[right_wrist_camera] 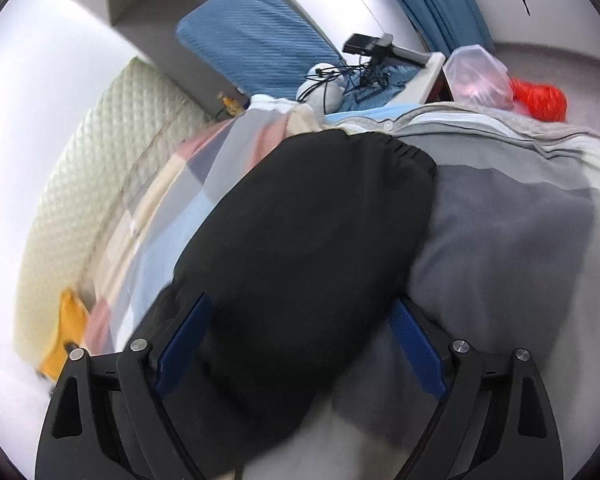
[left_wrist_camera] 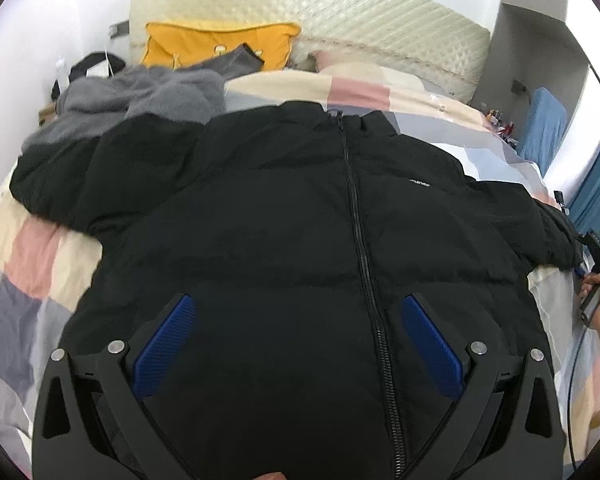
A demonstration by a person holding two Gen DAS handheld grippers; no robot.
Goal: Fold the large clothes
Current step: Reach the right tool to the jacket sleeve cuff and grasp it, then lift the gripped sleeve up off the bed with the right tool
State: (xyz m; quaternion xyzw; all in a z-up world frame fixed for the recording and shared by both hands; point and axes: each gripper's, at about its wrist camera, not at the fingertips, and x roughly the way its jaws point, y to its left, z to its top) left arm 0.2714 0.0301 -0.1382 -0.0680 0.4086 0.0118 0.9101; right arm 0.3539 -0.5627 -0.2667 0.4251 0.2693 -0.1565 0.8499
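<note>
A black puffer jacket is being viewed lying front-up and zipped on the patchwork bedspread, collar toward the headboard, both sleeves spread outward. The left gripper is being held over the lower front panel, jaws spread wide, nothing between the blue pads; whether the pads are touching the fabric cannot be told. In the right wrist view, the right gripper is being held with jaws released on either side of the right sleeve, whose elastic cuff is pointing away toward a gray garment; the sleeve is not being pinched.

Handling judgement: the jacket is being assessed as light but bulky, soft, springy from its padding, with a smooth shell likely to be slipping between pads. A thick fold is expected to be rebounding unless pressed. The best hold is being judged as the gathered cuff or the sleeve seam near it, and the hem edge beside the zipper for the body.
</note>
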